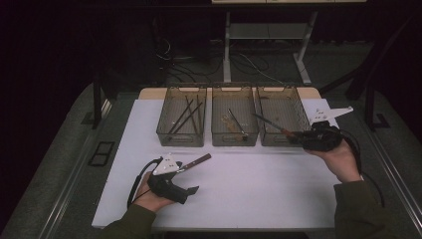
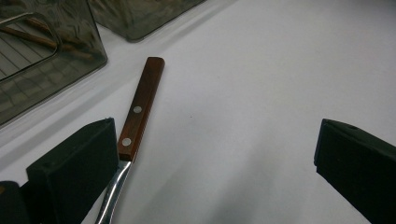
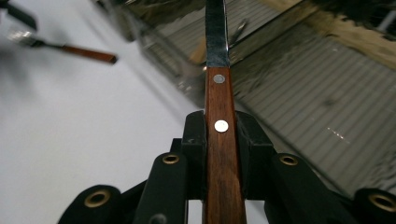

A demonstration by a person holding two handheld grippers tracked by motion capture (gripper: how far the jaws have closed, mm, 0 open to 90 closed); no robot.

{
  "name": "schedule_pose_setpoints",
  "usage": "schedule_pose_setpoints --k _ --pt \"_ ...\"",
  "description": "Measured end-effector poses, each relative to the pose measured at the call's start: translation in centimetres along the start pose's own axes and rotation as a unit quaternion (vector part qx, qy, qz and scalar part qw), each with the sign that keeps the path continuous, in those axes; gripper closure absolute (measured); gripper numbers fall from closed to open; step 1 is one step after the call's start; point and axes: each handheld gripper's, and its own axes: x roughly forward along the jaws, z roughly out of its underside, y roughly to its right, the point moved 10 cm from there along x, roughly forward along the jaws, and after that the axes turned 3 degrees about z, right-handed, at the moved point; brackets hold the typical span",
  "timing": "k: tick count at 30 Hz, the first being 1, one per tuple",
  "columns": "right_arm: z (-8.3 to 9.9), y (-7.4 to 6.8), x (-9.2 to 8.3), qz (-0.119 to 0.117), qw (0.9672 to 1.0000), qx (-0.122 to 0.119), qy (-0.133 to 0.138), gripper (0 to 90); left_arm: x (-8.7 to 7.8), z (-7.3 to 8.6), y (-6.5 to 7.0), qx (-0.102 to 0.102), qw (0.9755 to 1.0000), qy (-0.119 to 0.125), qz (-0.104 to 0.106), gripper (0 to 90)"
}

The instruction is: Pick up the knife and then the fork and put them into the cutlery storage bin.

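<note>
A wooden-handled utensil (image 1: 195, 161) lies flat on the white table (image 1: 259, 189), its handle (image 2: 141, 105) pointing toward the bins. My left gripper (image 1: 188, 178) rests low by it and is open. Its jaws stand wide apart (image 2: 215, 140), and the utensil's metal neck lies just inside the left one with nothing pressing on it. My right gripper (image 1: 297, 135) is shut on the brown handle (image 3: 221, 140) of a knife. The dark blade (image 1: 268, 122) reaches out over the right bin (image 1: 298, 107).
Three smoky plastic bins stand in a row at the back of the table. The left bin (image 1: 180, 138) holds several long dark sticks and the middle bin (image 1: 234, 139) holds a thin utensil. Desk legs and cables lie on the floor beyond.
</note>
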Motion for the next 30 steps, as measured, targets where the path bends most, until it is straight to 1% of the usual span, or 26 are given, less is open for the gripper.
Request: schedule_pose_setpoints --k 2,5,7,10,13,16,18,20,22,24,26,28,30 --pt "-0.4 0.9 0.1 0.012 0.9999 0.009 0.0 75.6 -0.1 0.0 0.0 0.0 1.0 0.001 0.002 0.0" --pt "-0.9 2.4 0.4 0.033 0.9989 0.031 -0.004 75.6 0.0 0.0 0.0 0.001 1.0 0.001 0.004 0.0" --pt "-1.0 3.6 0.6 0.054 0.9974 0.046 -0.014 75.6 0.0 0.0 0.1 0.003 1.0 0.001 0.006 0.0" --pt "-1.2 5.3 1.1 0.078 0.9943 0.069 -0.022 75.6 0.0 -0.1 0.1 0.004 1.0 0.002 0.009 0.0" --pt "-1.4 6.6 1.9 0.088 0.9923 0.083 -0.03 75.6 0.0 0.0 0.1 0.005 0.9999 0.0 0.01 0.0" --pt "-1.3 7.6 2.8 0.102 0.99 0.09 -0.037 75.6 0.1 0.0 0.2 0.005 0.9999 0.001 0.011 0.0" --pt "-1.2 8.1 3.4 0.104 0.9891 0.096 -0.04 75.6 0.1 0.0 0.2 0.006 0.9999 0.0 0.011 0.0" --pt "-0.9 8.6 4.0 0.111 0.9878 0.098 -0.048 75.6 0.1 0.0 0.3 0.007 0.9999 0.0 0.012 0.0" --pt "-0.7 8.8 4.6 0.112 0.9867 0.103 -0.056 75.5 0.1 0.0 0.3 0.006 0.9999 -0.001 0.014 0.0" --pt "-0.6 8.9 5.1 0.113 0.9861 0.107 -0.059 75.5 0.2 0.1 0.3 0.008 0.9999 -0.004 0.015 0.0" --pt "-0.3 9.2 5.7 0.118 0.9845 0.111 -0.067 75.5 0.2 0.1 0.4 0.008 0.9998 -0.005 0.016 0.0" --pt "-0.1 9.2 6.1 0.116 0.9838 0.115 -0.073 75.5 0.2 0.1 0.4 0.008 0.9998 -0.005 0.017 0.0" --pt "0.1 9.3 6.5 0.119 0.9833 0.112 -0.08 75.4 0.2 0.1 0.4 0.01 0.9998 -0.005 0.018 0.0"
